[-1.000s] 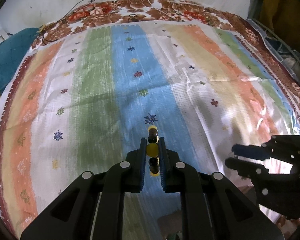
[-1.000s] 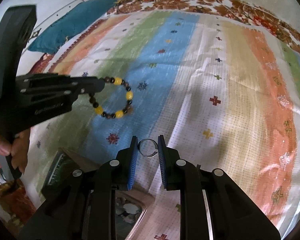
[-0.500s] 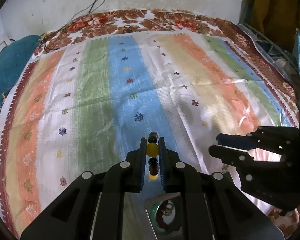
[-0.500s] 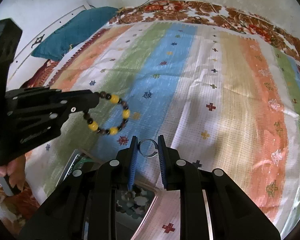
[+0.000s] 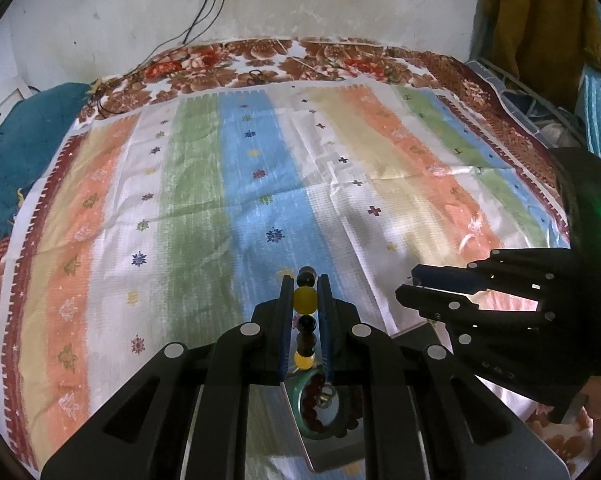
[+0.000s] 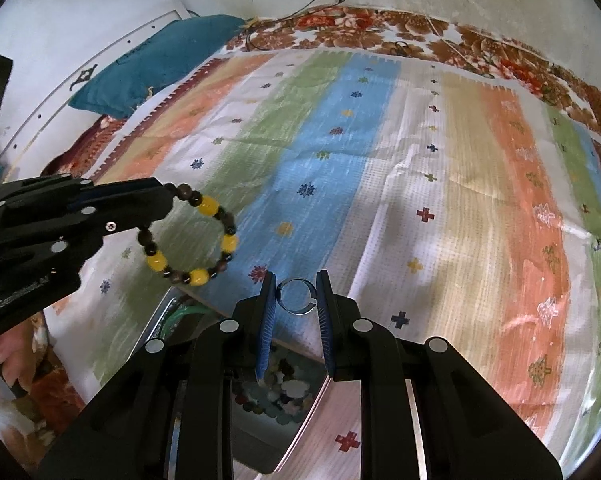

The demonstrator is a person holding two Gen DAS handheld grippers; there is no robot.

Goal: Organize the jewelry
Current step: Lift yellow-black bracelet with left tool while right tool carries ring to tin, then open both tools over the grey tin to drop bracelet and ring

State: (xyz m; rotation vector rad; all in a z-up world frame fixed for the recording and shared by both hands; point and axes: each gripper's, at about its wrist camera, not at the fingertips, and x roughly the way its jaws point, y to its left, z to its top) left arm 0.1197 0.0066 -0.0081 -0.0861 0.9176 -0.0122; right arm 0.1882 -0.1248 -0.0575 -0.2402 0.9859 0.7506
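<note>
Tools (image 5: 305, 292) (image 6: 296, 294) pinch round-beaded bracelet (image 6: 204, 240), metal ring (image 6: 295, 296).

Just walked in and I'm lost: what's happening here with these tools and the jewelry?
A person is sorting jewelry with a tool in each hand, above a striped cloth. The left tool is shut on a bracelet of yellow and dark beads, held in the air. The right tool pinches a small open metal ring. Below both sits a metal tray with compartments already holding a green bangle and other pieces. Neither item has been set down yet.
</note>
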